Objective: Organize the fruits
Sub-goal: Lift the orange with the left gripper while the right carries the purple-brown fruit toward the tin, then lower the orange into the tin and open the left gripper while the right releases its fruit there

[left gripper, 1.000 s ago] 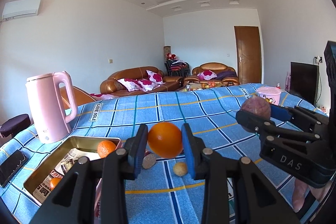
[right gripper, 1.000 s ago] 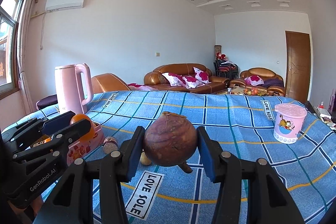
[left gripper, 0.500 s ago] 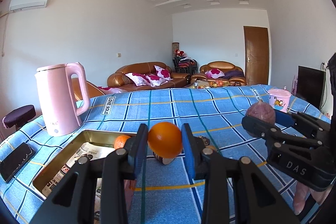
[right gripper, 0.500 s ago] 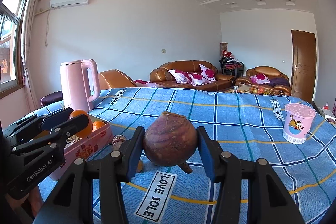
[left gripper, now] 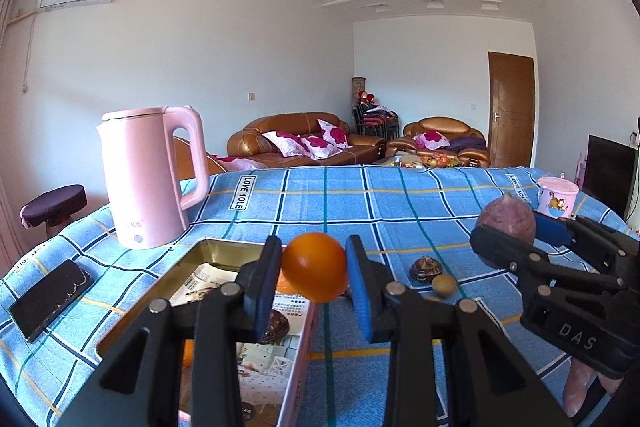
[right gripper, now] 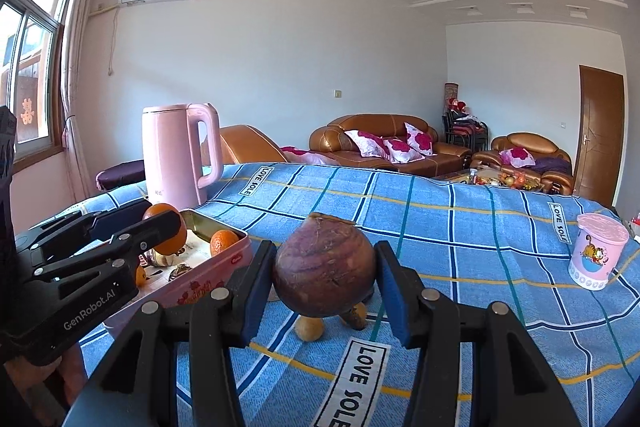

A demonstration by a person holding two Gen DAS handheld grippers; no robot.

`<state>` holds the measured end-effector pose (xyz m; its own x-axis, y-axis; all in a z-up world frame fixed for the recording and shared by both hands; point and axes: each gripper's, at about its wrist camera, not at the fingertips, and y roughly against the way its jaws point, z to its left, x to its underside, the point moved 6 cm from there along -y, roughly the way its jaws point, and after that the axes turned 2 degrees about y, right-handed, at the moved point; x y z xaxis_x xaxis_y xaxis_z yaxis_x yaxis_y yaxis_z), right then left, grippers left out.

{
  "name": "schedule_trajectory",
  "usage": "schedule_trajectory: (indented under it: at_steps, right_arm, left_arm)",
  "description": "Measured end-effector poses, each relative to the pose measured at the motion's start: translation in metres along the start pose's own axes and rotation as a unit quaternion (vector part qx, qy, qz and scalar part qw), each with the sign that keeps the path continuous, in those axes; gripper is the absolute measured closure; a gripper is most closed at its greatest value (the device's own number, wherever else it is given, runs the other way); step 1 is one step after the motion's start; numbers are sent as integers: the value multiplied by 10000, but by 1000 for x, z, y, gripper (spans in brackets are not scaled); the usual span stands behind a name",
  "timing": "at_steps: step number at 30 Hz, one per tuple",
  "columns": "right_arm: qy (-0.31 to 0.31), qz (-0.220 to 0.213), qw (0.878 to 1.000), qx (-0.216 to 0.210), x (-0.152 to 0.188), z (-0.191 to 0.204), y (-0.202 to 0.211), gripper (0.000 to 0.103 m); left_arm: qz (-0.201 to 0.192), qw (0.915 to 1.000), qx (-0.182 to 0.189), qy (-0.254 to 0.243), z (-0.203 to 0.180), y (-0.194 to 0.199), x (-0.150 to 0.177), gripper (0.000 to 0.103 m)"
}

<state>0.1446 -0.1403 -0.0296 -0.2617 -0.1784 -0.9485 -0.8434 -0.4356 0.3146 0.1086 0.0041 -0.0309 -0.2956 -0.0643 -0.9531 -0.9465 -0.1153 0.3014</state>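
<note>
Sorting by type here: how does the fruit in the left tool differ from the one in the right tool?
The orange is bright, smooth and round; the purple-brown fruit is dull, streaked and flat-topped. The orange looks smaller. It hangs over the tin's edge; the purple-brown fruit is over the cloth. Both are clamped and lifted.

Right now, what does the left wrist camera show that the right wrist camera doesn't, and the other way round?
Only the left wrist view shows the black phone lying on the cloth and the dark screen at the far right. Only the right wrist view shows the window and its curtain. Both show the pink kettle, the open tin with fruit in it, the left tool shut on an orange, the right tool shut on a purple-brown bulb, and the pink cup.
</note>
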Motion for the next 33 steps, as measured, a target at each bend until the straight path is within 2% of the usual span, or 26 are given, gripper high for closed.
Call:
schedule_trajectory:
  at_steps: [14,33]
  right_arm:
    - [329,11,9988,-366,-15,47,-18,51]
    - [630,180,9948,-781,-17,99,-42,51]
  left_arm:
    - [125,9989,-379,235,51,-4,1,68]
    - [377,9955,-811,326,101,-10,6,69]
